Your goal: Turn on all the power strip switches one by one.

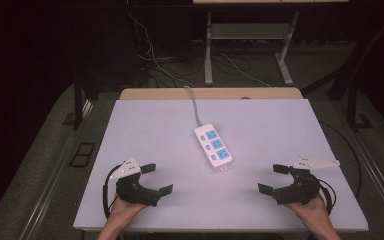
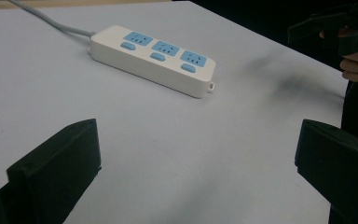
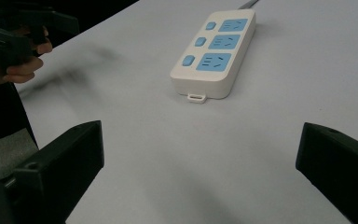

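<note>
A white power strip (image 1: 213,145) lies flat mid-desk (image 1: 145,125), its long axis running far-left to near-right, cord (image 1: 195,104) leaving the far end, sockets up. Left gripper (image 1: 155,178) and right gripper (image 1: 273,178) sit near the front edge, jaws wide apart, empty.

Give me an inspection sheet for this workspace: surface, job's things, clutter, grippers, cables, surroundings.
Surface: pale table, flat, wooden strip along the far edge.
Job's things: white power strip near the middle, three blue sockets each with a blue switch, nothing plugged in.
Clutter: nothing seen.
Grippers: left gripper and right gripper near the front edge, either side of the strip, both open and holding nothing.
Cables: the strip's grey cord runs off the far edge; a black cable trails from each gripper.
Surroundings: dark room, a desk frame and loose wires on the floor behind.
</note>
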A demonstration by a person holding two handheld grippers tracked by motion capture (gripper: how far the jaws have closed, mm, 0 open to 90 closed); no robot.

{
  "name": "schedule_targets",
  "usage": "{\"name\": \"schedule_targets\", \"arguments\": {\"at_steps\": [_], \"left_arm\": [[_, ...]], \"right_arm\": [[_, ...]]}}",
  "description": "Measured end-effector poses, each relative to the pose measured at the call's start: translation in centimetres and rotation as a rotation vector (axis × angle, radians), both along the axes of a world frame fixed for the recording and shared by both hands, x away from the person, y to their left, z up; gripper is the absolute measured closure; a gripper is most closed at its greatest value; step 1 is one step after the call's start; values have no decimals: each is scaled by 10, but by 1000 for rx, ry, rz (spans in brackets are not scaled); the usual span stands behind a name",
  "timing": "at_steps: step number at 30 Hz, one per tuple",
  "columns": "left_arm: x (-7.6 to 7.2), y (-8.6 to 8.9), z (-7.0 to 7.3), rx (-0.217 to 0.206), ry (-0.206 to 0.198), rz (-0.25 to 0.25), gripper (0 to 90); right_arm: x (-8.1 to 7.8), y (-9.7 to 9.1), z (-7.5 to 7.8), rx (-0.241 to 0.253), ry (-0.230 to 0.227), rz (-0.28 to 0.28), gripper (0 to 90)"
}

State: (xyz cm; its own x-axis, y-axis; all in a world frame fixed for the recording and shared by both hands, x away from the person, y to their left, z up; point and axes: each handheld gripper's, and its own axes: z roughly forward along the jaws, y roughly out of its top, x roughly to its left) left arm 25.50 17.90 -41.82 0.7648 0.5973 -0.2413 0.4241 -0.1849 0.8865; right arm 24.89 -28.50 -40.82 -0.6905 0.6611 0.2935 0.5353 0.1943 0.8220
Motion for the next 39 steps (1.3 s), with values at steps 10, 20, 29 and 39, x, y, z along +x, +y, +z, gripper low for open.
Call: {"name": "schedule_targets", "arguments": {"at_steps": [10,20,29,39], "left_arm": [[-2,0,0,9,-3,0,0],[1,-1,1,30,12,-17,0],[6,-3,8,93,21,-19,0],[15,-5,17,145,41,-36,0]], "right_arm": [[0,-2,0,14,0,-6,7],[1,-1,-1,6,8,-2,7],[1,-2,-1,5,9,-1,7],[0,-5,-3,-2,15,0,7]]}}
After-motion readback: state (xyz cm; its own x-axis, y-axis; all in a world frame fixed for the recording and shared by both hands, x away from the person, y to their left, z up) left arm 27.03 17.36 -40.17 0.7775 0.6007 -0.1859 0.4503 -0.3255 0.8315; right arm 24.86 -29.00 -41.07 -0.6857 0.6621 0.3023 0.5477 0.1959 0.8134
